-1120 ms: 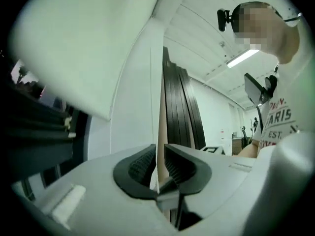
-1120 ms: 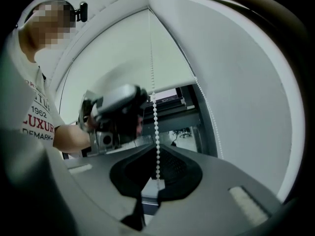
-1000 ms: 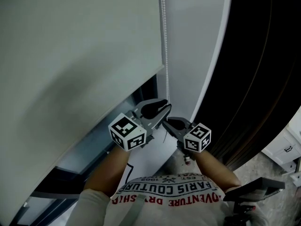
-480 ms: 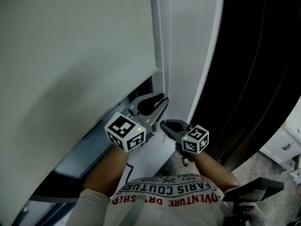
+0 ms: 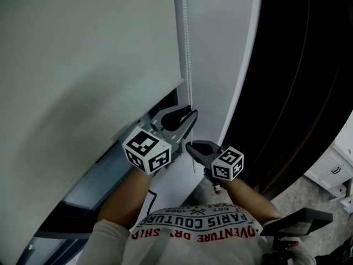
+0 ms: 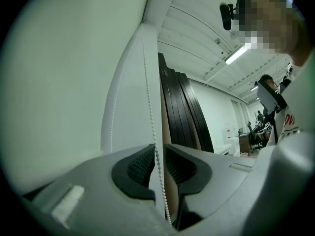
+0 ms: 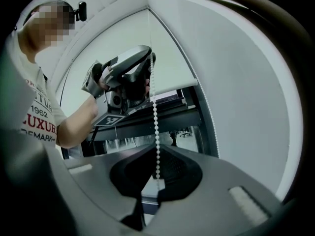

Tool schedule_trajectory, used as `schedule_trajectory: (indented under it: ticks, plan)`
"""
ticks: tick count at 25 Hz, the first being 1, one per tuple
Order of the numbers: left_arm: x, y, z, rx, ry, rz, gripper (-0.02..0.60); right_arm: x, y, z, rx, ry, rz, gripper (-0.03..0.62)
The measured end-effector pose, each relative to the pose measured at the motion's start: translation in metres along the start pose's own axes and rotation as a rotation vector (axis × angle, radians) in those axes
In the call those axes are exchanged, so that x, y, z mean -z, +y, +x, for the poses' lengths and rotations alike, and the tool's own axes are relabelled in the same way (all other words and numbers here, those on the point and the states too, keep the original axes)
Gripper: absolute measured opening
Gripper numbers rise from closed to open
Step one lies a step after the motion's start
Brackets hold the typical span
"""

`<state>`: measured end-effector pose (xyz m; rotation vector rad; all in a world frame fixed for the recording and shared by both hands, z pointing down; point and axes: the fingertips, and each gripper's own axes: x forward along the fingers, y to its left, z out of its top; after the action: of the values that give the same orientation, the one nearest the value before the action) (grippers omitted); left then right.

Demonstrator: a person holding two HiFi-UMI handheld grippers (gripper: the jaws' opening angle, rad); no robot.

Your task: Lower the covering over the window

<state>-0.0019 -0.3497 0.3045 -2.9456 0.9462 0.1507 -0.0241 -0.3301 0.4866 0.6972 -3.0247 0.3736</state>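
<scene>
I am working the bead chain [image 5: 186, 48] hand over hand to bring the blind [image 5: 83, 65] down over the window [image 7: 120, 143]. The blind's bottom edge hangs just above and to the left of my left gripper [image 5: 190, 115]. A strip of glass is uncovered below that edge, so I judge the job only partly done.

My right gripper [image 5: 191, 144] sits just below the left one, its jaws closed tight on the chain and pinning it. The left gripper's jaws stand narrowly apart. The chain runs up between them and lies against one pad, but the other pad is off it, so that tool holds nothing. Above both tools the chain rises straight along the white wall [image 5: 220, 65].

The step in hand, as I read it, is taking a fresh hold higher up. Next I need to close the left jaws squarely on the beads. Then I loosen the right and draw down in line with the chain, so the beads do not slip from the pads.
</scene>
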Motion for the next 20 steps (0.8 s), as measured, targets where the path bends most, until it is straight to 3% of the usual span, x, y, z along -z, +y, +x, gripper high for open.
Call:
schedule_trajectory:
  ticks: [1, 2, 8, 11, 17, 20]
  plan:
    - [0.000, -0.001, 0.000, 0.006, 0.000, -0.006, 0.059, 0.000, 0.000, 0.000, -0.001, -0.001, 0.000, 0.015]
    - [0.001, -0.001, -0.001, 0.011, -0.002, -0.013, 0.016, 0.000, 0.001, 0.000, -0.002, -0.003, -0.001, 0.017]
    - [0.000, -0.001, -0.006, 0.029, -0.029, -0.051, 0.008, 0.000, 0.002, -0.002, 0.001, -0.008, 0.004, 0.016]
    - [0.017, -0.003, -0.004, 0.033, 0.031, -0.023, 0.007, 0.017, -0.002, 0.000, 0.021, 0.055, 0.001, 0.015]
    - [0.059, 0.014, -0.013, -0.017, 0.124, -0.075, 0.007, 0.057, -0.008, 0.011, 0.010, 0.194, 0.068, 0.015]
    - [0.071, 0.018, -0.015, -0.033, 0.131, -0.089, 0.008, 0.068, -0.014, 0.010, 0.029, 0.233, 0.070, 0.017]
